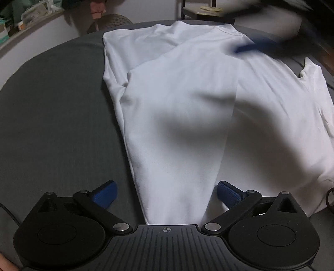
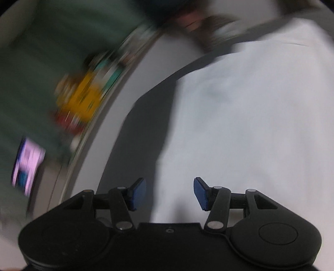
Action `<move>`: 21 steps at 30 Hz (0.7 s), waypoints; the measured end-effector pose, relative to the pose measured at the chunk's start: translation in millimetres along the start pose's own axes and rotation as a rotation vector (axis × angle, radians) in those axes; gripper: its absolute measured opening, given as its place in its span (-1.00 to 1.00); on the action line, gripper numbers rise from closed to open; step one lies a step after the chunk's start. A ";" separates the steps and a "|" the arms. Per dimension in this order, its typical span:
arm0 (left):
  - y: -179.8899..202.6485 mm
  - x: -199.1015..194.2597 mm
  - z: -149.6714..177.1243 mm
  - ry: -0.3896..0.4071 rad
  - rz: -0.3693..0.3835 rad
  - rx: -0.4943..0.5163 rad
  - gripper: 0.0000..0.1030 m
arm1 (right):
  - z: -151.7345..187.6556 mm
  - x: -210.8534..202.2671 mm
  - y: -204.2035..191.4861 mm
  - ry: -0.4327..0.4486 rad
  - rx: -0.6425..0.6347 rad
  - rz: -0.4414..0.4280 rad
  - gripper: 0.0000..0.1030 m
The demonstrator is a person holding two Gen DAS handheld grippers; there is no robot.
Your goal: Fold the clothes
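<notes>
A dark grey fabric-covered tabletop (image 1: 58, 116) carried a white cotton shirt (image 1: 187, 104), partly folded, with 1 side laid over the body and a sleeve (image 1: 311, 70) reaching off to the right. Beyond the far edge stood a woven round stool (image 1: 112, 20), a dark shelf (image 1: 208, 12) and cluttered clear plastic boxes (image 1: 31, 12) at the upper left.

Much was hard to read — the right wrist view was smeared by motion, so the colourful items (image 2: 87, 95) and a lit purple screen (image 2: 28, 164) along a pale wall were only blurs. In the left wrist view the right gripper (image 1: 250, 47) appeared as a blue streak over the shirt's upper right; what it touched there cannot be told.

The left gripper (image 1: 165, 193) was spread wide, empty, its blue pads either side of the shirt's near end. The right gripper (image 2: 170, 192) was released too — jaws apart, holding nothing, above the shirt's edge.
</notes>
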State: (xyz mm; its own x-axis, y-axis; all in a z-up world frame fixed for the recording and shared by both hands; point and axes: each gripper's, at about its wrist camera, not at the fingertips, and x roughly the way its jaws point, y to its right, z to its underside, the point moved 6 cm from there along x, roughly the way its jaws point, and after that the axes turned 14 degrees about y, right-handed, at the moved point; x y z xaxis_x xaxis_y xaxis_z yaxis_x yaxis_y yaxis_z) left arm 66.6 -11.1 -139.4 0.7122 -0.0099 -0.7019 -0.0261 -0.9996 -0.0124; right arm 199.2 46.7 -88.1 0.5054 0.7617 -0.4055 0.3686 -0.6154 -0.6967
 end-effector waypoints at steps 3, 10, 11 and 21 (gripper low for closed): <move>-3.5 -1.4 3.3 -0.003 0.014 -0.007 1.00 | -4.2 70.2 -31.6 -0.164 -0.157 -0.024 -0.05; 0.0 -22.4 -4.9 0.082 -0.010 0.091 1.00 | 1.1 166.7 -54.1 -0.401 -0.414 0.090 -0.26; -0.2 -27.5 -8.4 0.116 -0.024 0.108 1.00 | 4.1 170.1 -52.2 -0.432 -0.430 0.094 -0.29; 19.2 -41.0 -14.2 0.198 0.033 0.242 1.00 | 18.1 197.4 -52.6 -0.542 -0.543 0.147 -0.62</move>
State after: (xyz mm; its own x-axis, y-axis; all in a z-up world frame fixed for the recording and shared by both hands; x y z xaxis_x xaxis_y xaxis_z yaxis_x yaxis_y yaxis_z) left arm 46.8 -30.3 -100.7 0.8303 -0.0714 -0.5527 -0.2011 -0.9633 -0.1776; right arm 265.5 233.1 -142.2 0.1786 0.5710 -0.8013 0.7284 -0.6242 -0.2825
